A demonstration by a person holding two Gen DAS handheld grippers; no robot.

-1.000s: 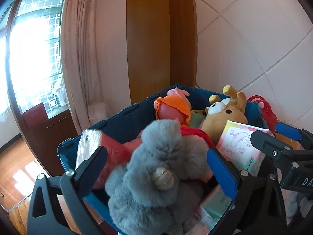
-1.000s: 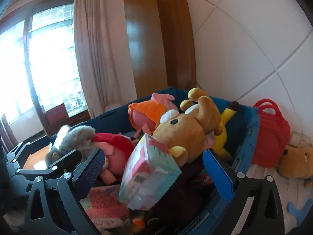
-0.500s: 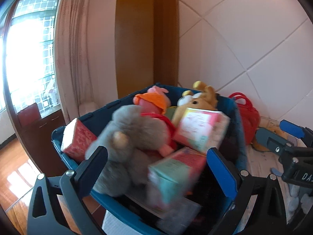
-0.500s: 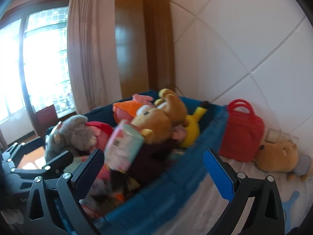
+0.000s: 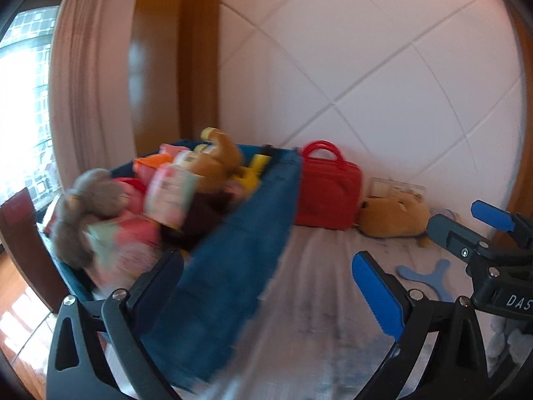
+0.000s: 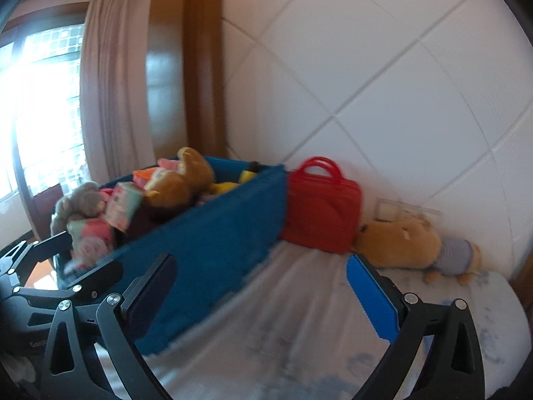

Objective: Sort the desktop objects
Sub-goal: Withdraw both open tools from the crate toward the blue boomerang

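the blue bin (image 5: 253, 233) stands at the left end of the pale cloth-covered surface (image 5: 319, 300), packed to the rim; a grey plush (image 5: 83, 206) sits at its near left corner, a brown bear (image 5: 216, 163) rides high near the back, and a pastel packet (image 5: 170, 196) leans between them; all of it is smeared by motion blur; a red case (image 5: 328, 193) touches the bin's far right corner, against the white panelled wall (image 5: 366, 83); just beside the case, along the back edge, a tan plush (image 6: 399, 240) lies on its side, with a striped grey piece (image 6: 454, 258) at its right end; a light blue three-armed shape (image 5: 429, 273) lies flat toward the right edge.

the left gripper (image 5: 266, 280) is spread wide and carries nothing, its left finger over the bin's near wall and its right finger over bare cloth; the right gripper (image 6: 263, 286) is likewise wide apart and unloaded, hanging over the open cloth in front of the case; it also shows at the right of the left wrist view; the stretch of cloth from the bin's long wall to the right edge lies open.

a second ago both cameras looked down into the bin, with the grey plush between the left fingers and the packet between the right; both have since pulled back and swung right, so the bin now sits to the left and the case, tan plush and cloth have come into full view.
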